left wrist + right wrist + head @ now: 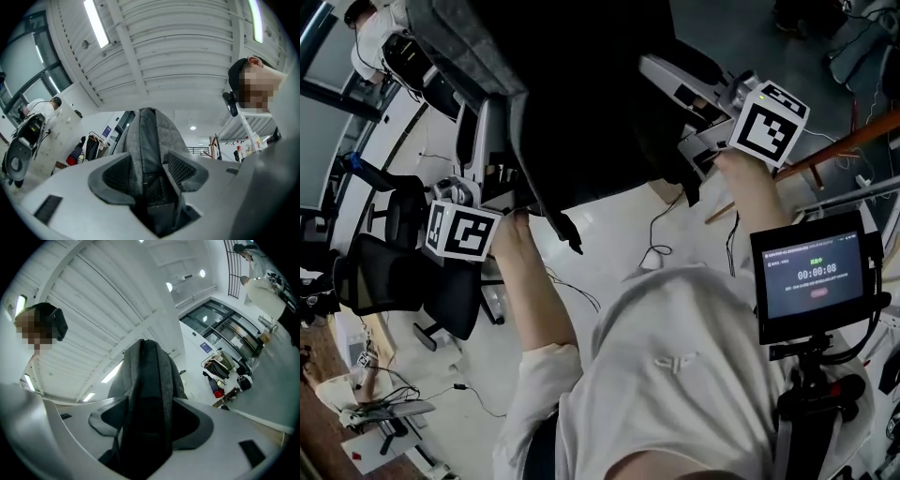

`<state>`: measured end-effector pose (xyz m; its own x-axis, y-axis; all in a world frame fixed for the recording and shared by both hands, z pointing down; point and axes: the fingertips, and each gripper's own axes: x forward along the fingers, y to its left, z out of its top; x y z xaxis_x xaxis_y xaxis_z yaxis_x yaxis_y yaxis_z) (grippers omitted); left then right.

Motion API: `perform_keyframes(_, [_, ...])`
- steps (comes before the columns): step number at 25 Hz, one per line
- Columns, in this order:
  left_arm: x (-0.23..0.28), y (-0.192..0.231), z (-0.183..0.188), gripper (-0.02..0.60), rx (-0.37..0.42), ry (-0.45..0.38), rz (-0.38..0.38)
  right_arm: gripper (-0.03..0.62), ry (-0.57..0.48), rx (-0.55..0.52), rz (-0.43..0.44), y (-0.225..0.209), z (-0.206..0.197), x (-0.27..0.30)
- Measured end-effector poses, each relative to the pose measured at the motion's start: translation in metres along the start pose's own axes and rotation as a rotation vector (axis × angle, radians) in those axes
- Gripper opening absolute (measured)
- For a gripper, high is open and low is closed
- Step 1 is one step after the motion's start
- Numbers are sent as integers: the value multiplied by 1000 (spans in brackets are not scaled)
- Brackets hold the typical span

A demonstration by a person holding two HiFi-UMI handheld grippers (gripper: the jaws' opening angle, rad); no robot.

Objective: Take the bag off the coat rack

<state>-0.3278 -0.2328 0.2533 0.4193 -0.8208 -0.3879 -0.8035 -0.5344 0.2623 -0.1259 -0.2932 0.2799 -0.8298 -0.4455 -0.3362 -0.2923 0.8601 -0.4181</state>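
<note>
Left gripper (149, 165) and right gripper (148, 413) each pinch a strap (150, 131) of the bag (581, 103), sharing its weight to lift it free.

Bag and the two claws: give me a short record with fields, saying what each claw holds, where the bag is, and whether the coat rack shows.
bag: dark, with grey straps, held up in front of the person
left claw: shut on a grey strap
right claw: shut on the other grey strap
coat rack: cannot be made out in any view
nearby: screen on a stand at the person's right; office chair at the left
</note>
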Motion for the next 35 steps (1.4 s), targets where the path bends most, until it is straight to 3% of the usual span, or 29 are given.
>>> perform_keyframes(16, [-43, 16, -87, 252, -171, 125, 84, 293, 120, 141, -106, -29, -78, -44])
perform_keyframes(35, [-44, 23, -119, 252, -216, 193, 103, 292, 140, 183, -187, -49, -105, -60])
